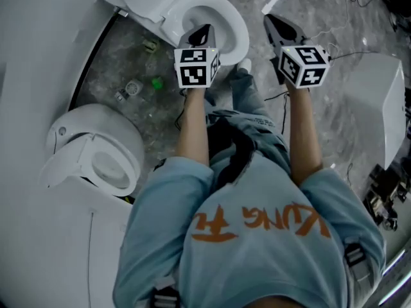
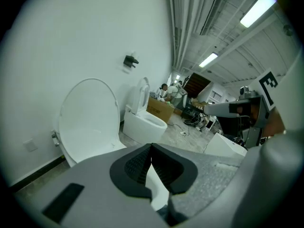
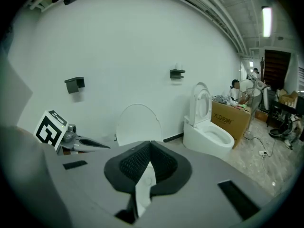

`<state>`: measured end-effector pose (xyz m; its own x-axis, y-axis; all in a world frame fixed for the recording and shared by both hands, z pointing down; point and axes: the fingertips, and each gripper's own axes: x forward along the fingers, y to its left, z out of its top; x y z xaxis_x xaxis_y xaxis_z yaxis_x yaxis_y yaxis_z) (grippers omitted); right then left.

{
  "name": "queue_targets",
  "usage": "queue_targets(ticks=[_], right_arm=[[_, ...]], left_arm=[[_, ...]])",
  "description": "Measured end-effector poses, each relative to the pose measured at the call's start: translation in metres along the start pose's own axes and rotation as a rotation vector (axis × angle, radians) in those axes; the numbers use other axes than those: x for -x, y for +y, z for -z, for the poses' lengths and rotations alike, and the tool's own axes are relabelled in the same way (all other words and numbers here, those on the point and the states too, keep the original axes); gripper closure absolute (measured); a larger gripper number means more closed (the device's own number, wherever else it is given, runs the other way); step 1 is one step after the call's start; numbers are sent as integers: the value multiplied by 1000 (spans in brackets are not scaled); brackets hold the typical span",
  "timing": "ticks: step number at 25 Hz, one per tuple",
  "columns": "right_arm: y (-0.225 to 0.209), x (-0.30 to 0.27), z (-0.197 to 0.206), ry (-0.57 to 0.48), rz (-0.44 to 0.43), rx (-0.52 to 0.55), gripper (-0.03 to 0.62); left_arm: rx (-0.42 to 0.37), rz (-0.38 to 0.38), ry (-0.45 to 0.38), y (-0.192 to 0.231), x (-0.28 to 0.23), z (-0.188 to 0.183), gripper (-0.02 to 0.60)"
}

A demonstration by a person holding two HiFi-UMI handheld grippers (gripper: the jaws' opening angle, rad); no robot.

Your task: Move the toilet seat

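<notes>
Two toilets (image 1: 236, 38) (image 1: 96, 133) with lids raised; two grippers (image 1: 204, 29) (image 1: 270, 19), jaws pressed together.

The toilet (image 1: 234, 34) at the far side looks like glossy white ceramic, and its raised lid (image 2: 90, 120) like smooth white plastic with a soft sheen. The floor (image 1: 128, 50) is grey veined stone or tile. The person's pale blue shirt (image 1: 270, 249) is matt cloth. The pads (image 2: 135, 165) of the left gripper (image 2: 151, 146) are black, ribbed and rubbery, set in grainy matt grey plastic. The far box (image 3: 231, 119) is dull brown cardboard.
</notes>
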<state>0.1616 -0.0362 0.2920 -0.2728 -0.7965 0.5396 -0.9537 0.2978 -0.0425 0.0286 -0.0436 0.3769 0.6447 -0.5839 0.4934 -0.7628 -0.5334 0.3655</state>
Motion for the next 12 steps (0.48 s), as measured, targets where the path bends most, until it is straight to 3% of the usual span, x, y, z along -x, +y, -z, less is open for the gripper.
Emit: queue_targets(ticks=[7, 12], right_arm=[[33, -67, -6, 0, -183, 31, 594], [27, -113, 45, 98, -264, -1, 594]], left_arm=[[21, -111, 51, 38, 7, 18, 580], [11, -144, 163, 35, -8, 61, 580]])
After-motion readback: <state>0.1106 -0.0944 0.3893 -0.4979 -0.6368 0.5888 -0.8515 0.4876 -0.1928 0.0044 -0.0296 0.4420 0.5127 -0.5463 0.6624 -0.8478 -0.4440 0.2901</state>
